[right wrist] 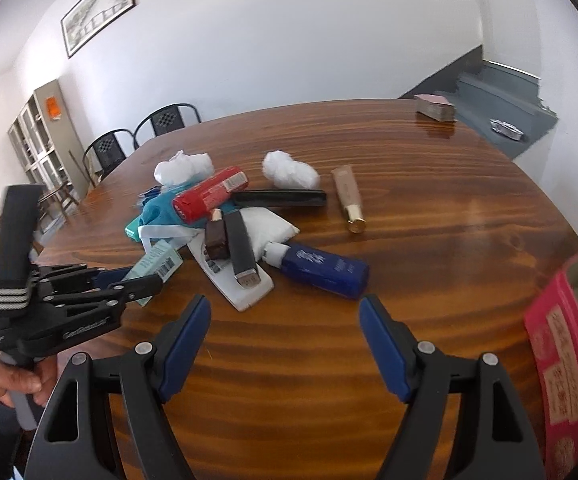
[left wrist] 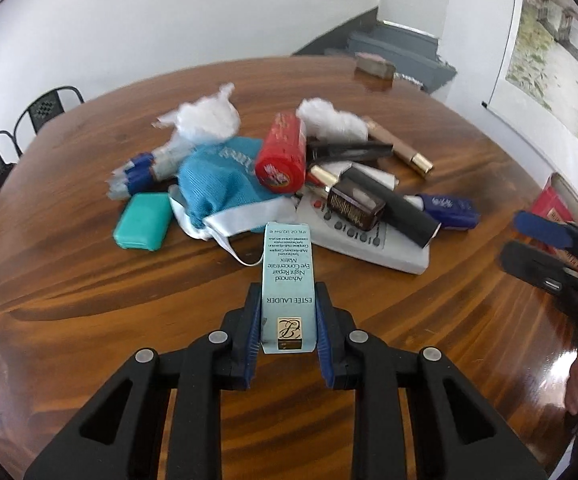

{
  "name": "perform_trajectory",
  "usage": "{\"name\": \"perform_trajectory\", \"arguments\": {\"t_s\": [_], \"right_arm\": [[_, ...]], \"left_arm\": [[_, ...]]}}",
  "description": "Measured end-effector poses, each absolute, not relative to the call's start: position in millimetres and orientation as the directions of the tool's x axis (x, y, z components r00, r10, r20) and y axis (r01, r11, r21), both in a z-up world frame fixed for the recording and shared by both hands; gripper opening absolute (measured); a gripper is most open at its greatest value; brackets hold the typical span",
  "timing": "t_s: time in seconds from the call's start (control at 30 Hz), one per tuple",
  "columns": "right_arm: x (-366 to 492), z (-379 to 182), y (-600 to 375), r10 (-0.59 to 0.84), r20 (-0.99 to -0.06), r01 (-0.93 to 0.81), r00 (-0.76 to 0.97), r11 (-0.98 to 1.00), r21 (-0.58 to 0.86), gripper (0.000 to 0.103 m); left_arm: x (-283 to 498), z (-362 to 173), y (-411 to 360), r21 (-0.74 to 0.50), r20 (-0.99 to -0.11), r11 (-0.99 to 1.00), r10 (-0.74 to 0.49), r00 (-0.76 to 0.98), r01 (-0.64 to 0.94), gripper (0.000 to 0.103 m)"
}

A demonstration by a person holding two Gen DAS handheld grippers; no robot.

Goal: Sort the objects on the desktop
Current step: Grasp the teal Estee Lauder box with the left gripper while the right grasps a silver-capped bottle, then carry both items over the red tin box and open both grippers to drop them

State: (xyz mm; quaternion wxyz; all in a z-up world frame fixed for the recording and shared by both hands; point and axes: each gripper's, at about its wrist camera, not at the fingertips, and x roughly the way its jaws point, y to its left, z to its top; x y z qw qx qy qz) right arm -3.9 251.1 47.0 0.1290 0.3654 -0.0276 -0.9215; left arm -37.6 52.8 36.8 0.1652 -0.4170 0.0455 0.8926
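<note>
My left gripper [left wrist: 288, 292] is shut on a pale blue cosmetics box [left wrist: 287, 264], lifted at the near edge of a pile on the wooden table [left wrist: 89, 300]. In the right wrist view the same box [right wrist: 157, 262] sticks out of the left gripper [right wrist: 129, 284] at the left. The pile holds a red tube [left wrist: 283, 152], a blue cloth [left wrist: 217, 184], a teal case [left wrist: 143, 222], a white remote [left wrist: 365, 240], a brown bottle [left wrist: 355, 202] and a dark blue bottle [right wrist: 325, 270]. My right gripper [right wrist: 285, 304] stands open over bare wood, just short of the remote [right wrist: 245, 288].
A red patterned container [right wrist: 561, 360] stands at the table's right edge. A beige tube with a gold cap [right wrist: 349, 196] lies apart from the pile, two white plastic wads [right wrist: 289, 172] behind it. A small box [right wrist: 435, 108] sits at the far edge. Chairs [right wrist: 169, 120] stand beyond.
</note>
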Motion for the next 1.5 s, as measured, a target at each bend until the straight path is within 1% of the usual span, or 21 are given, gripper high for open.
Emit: {"name": "perform_trajectory", "arguments": {"t_s": [0.03, 0.13, 0.27, 0.6, 0.67, 0.73, 0.77, 0.93, 1.23, 1.5], "right_arm": [[-8.3, 45.6, 248.9, -0.259, -0.673, 0.220, -0.693, -0.965, 0.145, 0.059], [-22.2, 40.6, 242.9, -0.290, -0.689, 0.244, -0.664, -0.955, 0.167, 0.045], [-34.8, 35.8, 234.6, -0.302, -0.702, 0.259, -0.645, -0.951, 0.171, 0.045], [-61.2, 22.9, 209.3, -0.264, -0.742, 0.304, -0.616, -0.949, 0.086, 0.045], [-65.9, 19.5, 204.5, -0.263, -0.749, 0.314, -0.608, -0.946, 0.077, 0.036], [-67.6, 20.9, 201.7, -0.277, -0.745, 0.327, -0.606, -0.941, 0.084, 0.024], [-67.5, 21.4, 200.5, -0.275, -0.746, 0.330, -0.606, -0.941, 0.079, 0.023], [-61.4, 22.0, 202.2, -0.294, -0.739, 0.336, -0.606, -0.937, 0.097, 0.021], [-33.5, 40.1, 225.1, -0.320, -0.678, 0.292, -0.662, -0.943, 0.159, 0.021], [-0.6, 53.5, 259.8, -0.307, -0.620, 0.233, -0.722, -0.952, 0.199, 0.021]], "left_arm": [[-33.7, 41.0, 51.7, -0.056, -0.750, -0.942, 0.258, -0.609, -0.330, 0.026], [-25.5, 50.4, 48.1, -0.067, -0.732, -0.944, 0.267, -0.627, -0.324, 0.026], [-22.6, 53.5, 46.7, -0.078, -0.728, -0.942, 0.277, -0.628, -0.325, 0.026], [-18.8, 55.7, 46.1, -0.077, -0.723, -0.941, 0.281, -0.631, -0.331, 0.026], [-19.6, 55.2, 45.7, -0.080, -0.723, -0.941, 0.281, -0.631, -0.328, 0.026], [-19.6, 55.0, 45.1, -0.082, -0.724, -0.942, 0.281, -0.630, -0.326, 0.026], [-19.4, 54.9, 45.1, -0.083, -0.724, -0.942, 0.281, -0.630, -0.325, 0.026], [-18.0, 55.9, 45.6, -0.087, -0.721, -0.941, 0.286, -0.631, -0.328, 0.026], [-7.9, 63.4, 58.3, -0.092, -0.703, -0.933, 0.308, -0.641, -0.348, 0.026], [4.0, 72.1, 84.8, -0.086, -0.685, -0.919, 0.334, -0.647, -0.384, 0.026]]}}
